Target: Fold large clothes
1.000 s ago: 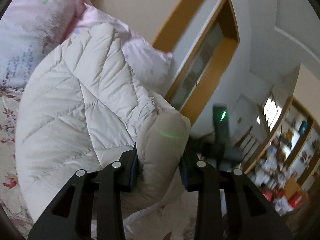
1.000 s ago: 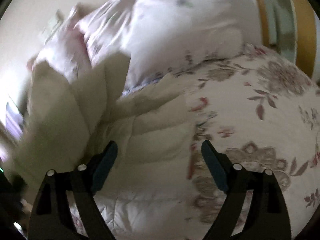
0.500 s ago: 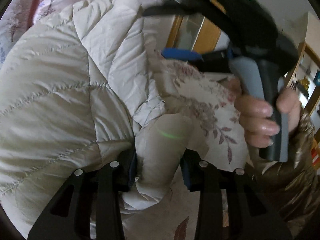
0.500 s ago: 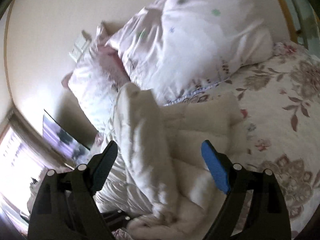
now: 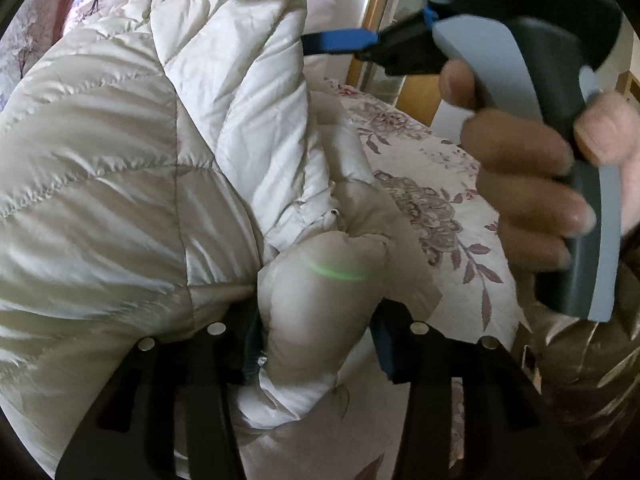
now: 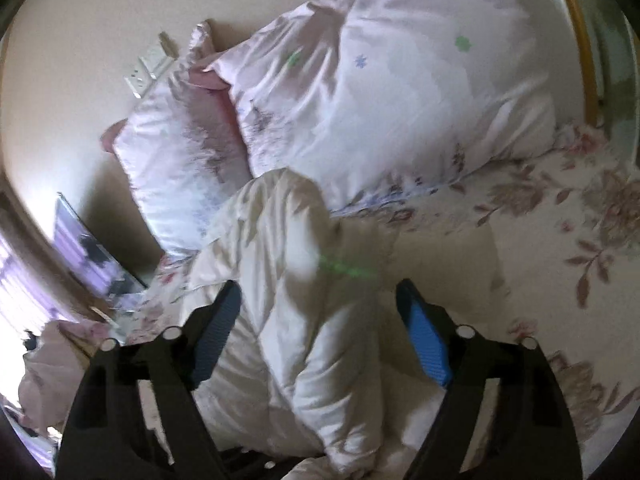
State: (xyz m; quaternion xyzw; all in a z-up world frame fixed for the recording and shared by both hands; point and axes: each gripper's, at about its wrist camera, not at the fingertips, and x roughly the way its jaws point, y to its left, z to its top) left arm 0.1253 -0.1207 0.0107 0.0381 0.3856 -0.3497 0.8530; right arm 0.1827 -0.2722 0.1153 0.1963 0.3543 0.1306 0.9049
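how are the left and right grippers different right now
The left gripper is shut on the puffy jacket's cuff; the right gripper is open and holds nothing. The left one pinches fabric between its pads, while the right one hangs above the jacket with its jaws wide. Both have black fingers with blue pads.

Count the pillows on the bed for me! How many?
2. A big pillow leans on the wall behind the puffy jacket; a smaller pillow sits left of it. More may be hidden.
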